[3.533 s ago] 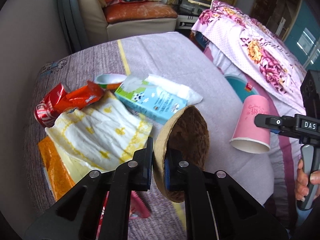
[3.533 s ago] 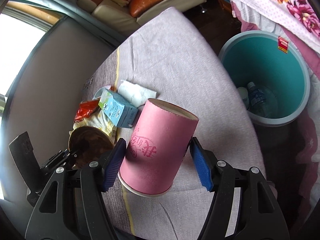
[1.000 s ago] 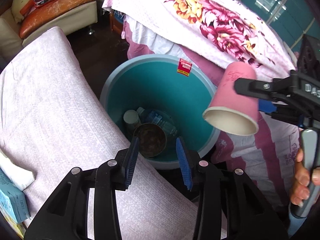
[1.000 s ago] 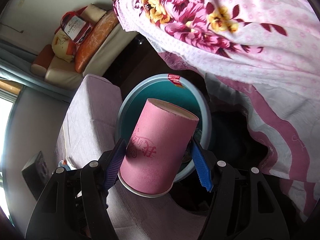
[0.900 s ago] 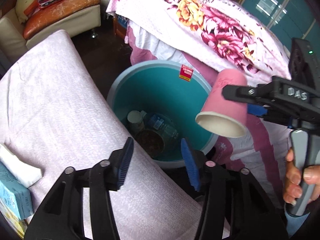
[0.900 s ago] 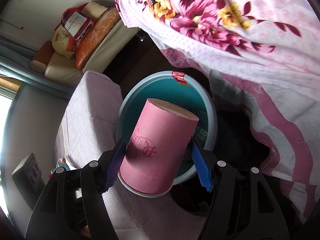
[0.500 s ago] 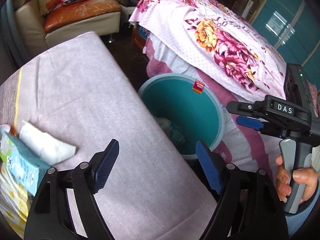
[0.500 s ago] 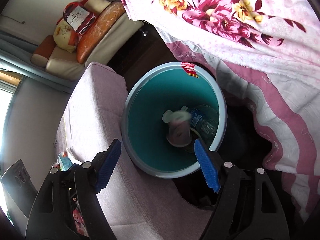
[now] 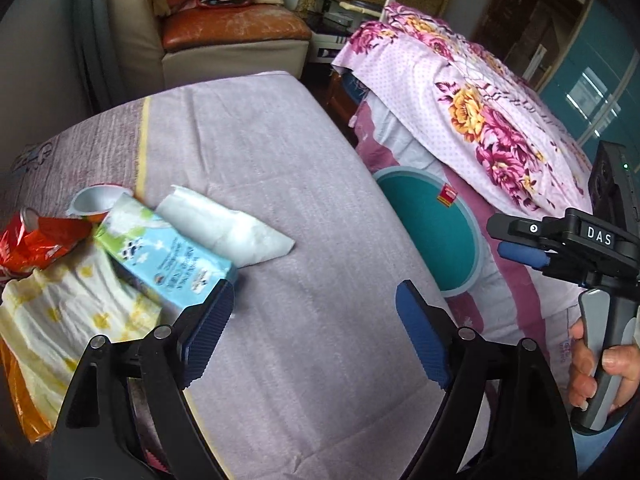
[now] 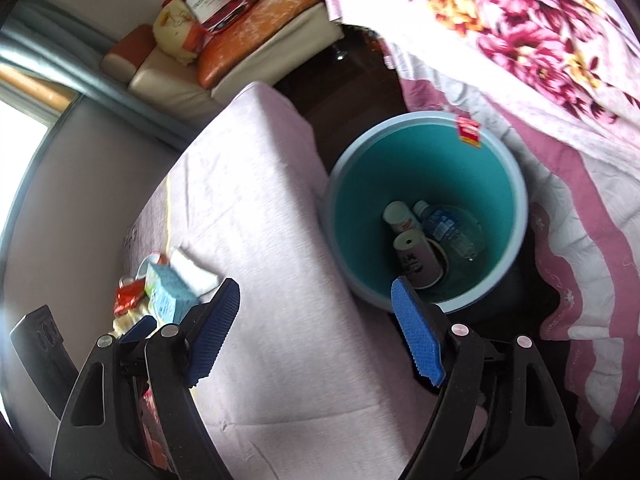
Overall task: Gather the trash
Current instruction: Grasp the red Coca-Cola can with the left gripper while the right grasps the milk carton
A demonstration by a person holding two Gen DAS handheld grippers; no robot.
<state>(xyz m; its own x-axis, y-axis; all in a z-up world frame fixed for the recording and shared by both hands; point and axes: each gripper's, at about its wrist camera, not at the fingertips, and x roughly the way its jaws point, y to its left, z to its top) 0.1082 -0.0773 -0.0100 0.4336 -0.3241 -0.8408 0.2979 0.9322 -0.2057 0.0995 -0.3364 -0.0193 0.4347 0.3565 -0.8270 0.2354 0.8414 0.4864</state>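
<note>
Now pink cup (image 10: 418,258) in bin (image 10: 352,184); both grippers emptied.

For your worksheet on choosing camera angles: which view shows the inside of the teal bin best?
The right wrist view: it looks down into the bin, showing a cup and a bottle at the bottom. The left wrist view shows only part of the bin's rim and inner wall, with the contents hidden.

Left gripper (image 9: 316,320) jaws wide, empty, milk carton (image 9: 168,256), teal bin (image 9: 436,236)
</note>
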